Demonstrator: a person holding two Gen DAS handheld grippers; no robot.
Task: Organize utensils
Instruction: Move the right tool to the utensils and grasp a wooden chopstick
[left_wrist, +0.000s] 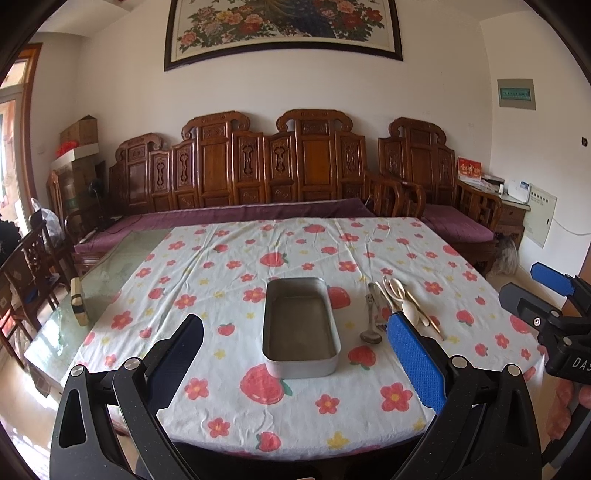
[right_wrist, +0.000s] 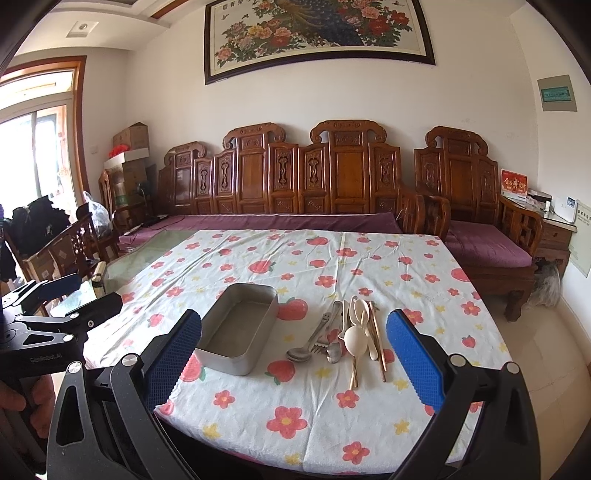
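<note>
An empty grey metal tray (left_wrist: 301, 325) (right_wrist: 238, 328) sits on the floral tablecloth near the table's front. Just to its right lies a heap of utensils (right_wrist: 349, 334) (left_wrist: 391, 306): metal spoons, a fork, cream plastic spoons and wooden chopsticks. My left gripper (left_wrist: 295, 336) is open and empty, held above the front edge facing the tray. My right gripper (right_wrist: 293, 332) is open and empty, facing the utensil heap from the front. Each gripper shows at the edge of the other's view.
The tablecloth (left_wrist: 295, 254) covers most of a glass-topped table (left_wrist: 122, 258). A small block (left_wrist: 79, 301) stands on the bare glass at the left. A carved wooden bench with purple cushions (left_wrist: 258, 214) runs behind the table. Wooden chairs (left_wrist: 33, 266) stand at the left.
</note>
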